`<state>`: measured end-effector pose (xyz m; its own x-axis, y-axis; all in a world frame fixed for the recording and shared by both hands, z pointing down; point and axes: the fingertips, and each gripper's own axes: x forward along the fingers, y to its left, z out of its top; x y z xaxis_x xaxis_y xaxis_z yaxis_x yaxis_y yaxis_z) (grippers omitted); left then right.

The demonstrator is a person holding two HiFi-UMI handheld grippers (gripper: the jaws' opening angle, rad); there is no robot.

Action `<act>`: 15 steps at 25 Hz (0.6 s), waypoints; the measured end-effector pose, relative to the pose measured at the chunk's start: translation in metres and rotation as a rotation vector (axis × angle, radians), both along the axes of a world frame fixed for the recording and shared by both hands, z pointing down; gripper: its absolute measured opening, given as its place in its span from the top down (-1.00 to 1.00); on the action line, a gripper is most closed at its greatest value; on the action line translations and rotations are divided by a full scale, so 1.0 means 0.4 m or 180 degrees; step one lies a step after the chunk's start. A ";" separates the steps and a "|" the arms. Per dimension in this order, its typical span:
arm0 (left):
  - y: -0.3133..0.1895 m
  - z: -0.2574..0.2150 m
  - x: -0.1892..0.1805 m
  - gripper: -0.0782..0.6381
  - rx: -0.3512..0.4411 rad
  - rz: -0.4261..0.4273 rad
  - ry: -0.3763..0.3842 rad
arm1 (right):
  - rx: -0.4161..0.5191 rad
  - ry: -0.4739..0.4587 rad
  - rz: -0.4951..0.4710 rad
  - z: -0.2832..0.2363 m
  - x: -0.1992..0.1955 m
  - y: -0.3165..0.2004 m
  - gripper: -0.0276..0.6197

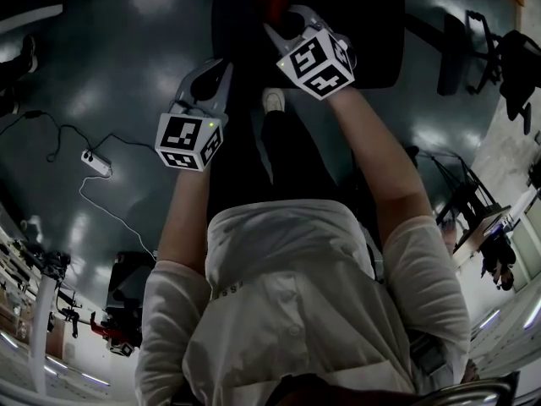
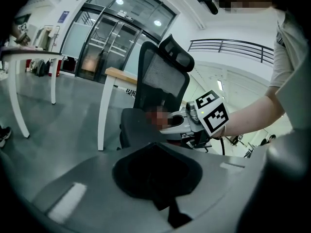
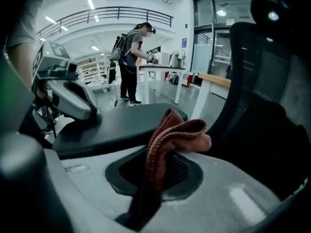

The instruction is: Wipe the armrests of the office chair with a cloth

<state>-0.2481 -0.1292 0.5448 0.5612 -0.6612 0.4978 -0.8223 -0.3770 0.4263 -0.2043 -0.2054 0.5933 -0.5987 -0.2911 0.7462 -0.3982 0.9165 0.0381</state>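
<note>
Room: big bright hall with a glossy grey floor (image 1: 110,74), glass doors and a railed balcony behind.
Cloth: rust-red cloth (image 3: 172,135), bunched, its loose end flopped over toward the chair back.
Right claw: my right claw (image 1: 287,25) is pinching the cloth by a fold and holds it over the seat (image 3: 121,125).
Left claw: my left claw (image 1: 207,83) is pressed together with nothing in it, just beside the seat's near edge.
Chair: black office chair (image 2: 160,81) with a mesh back and headrest, right in front of me.
Armrests: I cannot pick them out for certain in any view, and the cloth touches neither yet.
Risk, grip: only a fold is caught, so dragging hard along an armrest could pull the cloth free.
Risk, chair: pressing sideways may turn or roll it, so my free claw should steady it.
Risk, floor: power strip (image 1: 95,162) and its cable lie to my left, a snag if I step round.
</note>
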 end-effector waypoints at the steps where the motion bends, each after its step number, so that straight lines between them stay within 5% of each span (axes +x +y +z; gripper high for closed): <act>1: 0.004 -0.001 0.003 0.73 -0.0002 -0.0002 -0.0005 | 0.0011 0.0018 -0.0051 -0.002 0.004 0.017 0.76; 15: 0.108 -0.009 0.033 0.74 0.0069 -0.0346 -0.0019 | -0.0111 -0.0051 -0.0380 -0.030 0.036 0.299 0.76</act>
